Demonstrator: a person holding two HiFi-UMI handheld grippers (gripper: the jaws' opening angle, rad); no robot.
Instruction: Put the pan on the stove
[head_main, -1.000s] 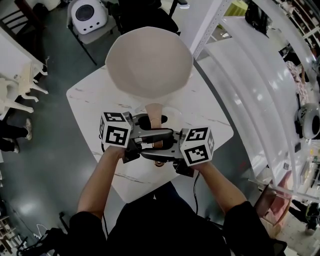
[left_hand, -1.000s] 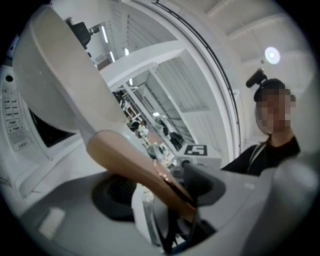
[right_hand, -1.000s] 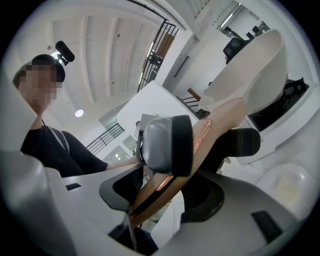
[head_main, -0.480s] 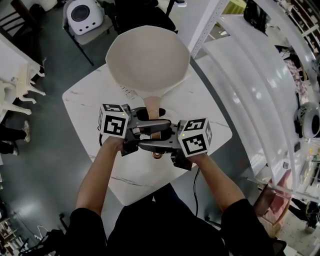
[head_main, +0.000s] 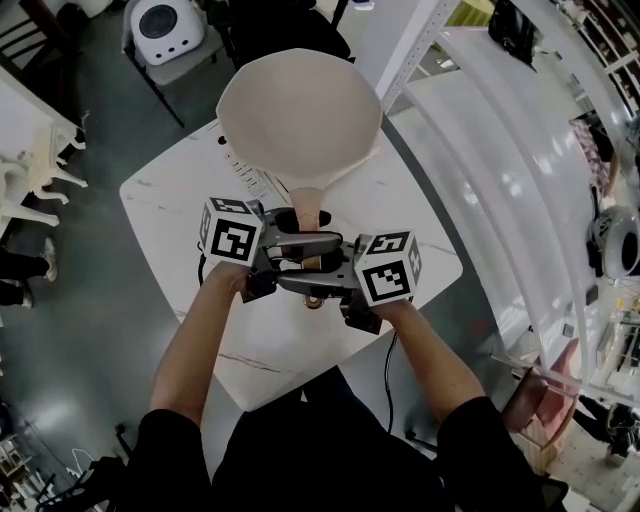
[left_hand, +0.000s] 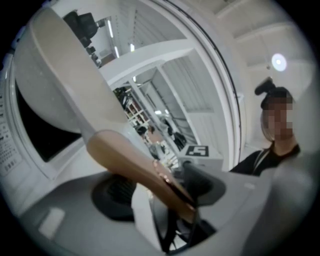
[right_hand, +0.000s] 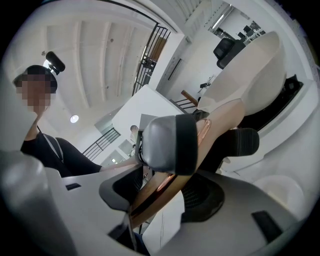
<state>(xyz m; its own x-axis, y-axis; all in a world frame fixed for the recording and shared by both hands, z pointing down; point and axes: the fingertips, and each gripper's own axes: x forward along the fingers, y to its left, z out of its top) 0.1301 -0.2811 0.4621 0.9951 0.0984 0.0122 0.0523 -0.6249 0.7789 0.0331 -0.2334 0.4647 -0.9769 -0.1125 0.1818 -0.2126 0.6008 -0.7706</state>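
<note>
A beige pan (head_main: 298, 112) hangs tilted in the air over the white marble table (head_main: 170, 205), and its bowl hides most of what lies beneath. Both grippers hold its tan handle (head_main: 308, 212) from opposite sides. My left gripper (head_main: 294, 256) is shut on the handle (left_hand: 131, 162), and my right gripper (head_main: 323, 272) is shut on the same handle (right_hand: 223, 121) just behind it. The stove (head_main: 243, 168) shows only as a white printed edge left of the pan. In the left gripper view its black glass top (left_hand: 35, 140) lies under the bowl (left_hand: 55, 75).
The table's edges drop to a dark grey floor all round. A curved white counter (head_main: 500, 150) runs along the right. A white round appliance (head_main: 165, 28) sits on a chair at the back left, and white chairs (head_main: 30, 180) stand at the far left.
The pan and both grippers have drifted slightly forward together over the table. The hold on the handle is the same.
</note>
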